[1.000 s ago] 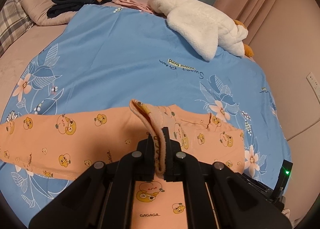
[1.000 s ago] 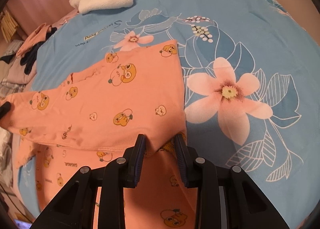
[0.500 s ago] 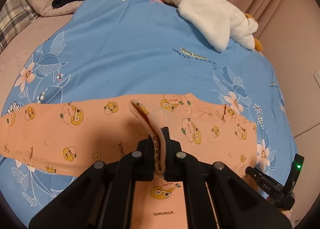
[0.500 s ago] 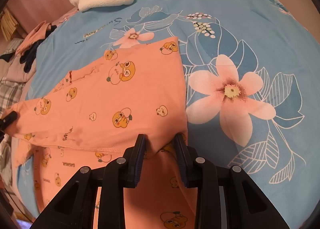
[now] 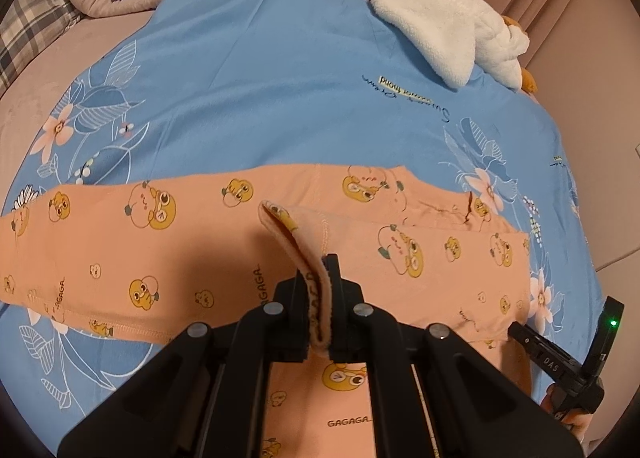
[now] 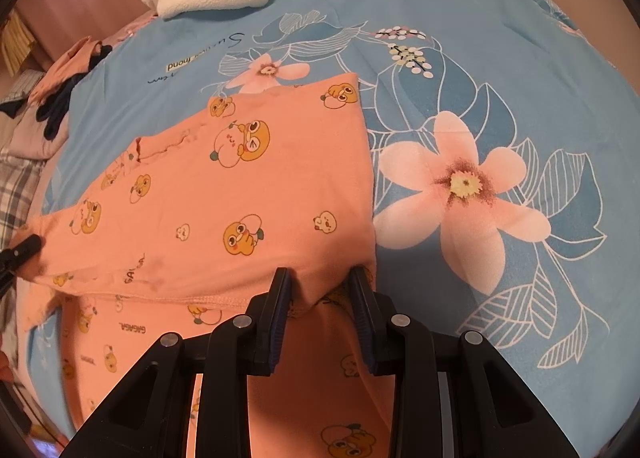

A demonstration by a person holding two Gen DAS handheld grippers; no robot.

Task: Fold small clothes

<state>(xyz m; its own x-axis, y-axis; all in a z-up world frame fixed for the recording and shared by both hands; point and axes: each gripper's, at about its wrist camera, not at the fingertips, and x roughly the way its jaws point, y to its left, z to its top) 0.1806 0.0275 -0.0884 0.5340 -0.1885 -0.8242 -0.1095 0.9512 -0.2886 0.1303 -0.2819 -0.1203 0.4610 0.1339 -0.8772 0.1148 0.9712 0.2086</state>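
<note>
lowered since before, left gripper [image 5: 319, 290] stays clenched on orange pyjama [image 5: 168, 254] edge at frame centre; right gripper [image 6: 323, 300] grasps its bunched corner.

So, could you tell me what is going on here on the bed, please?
A person is folding a small orange garment on a blue floral sheet with a handheld gripper in each hand. The left gripper is clamped on a doubled edge of the fabric. The right gripper has a fold of the same garment between its fingers, which stand partly apart; whether they pinch it is unclear. The top part is folded across the lower part. A white fleece item lies beyond.
</note>
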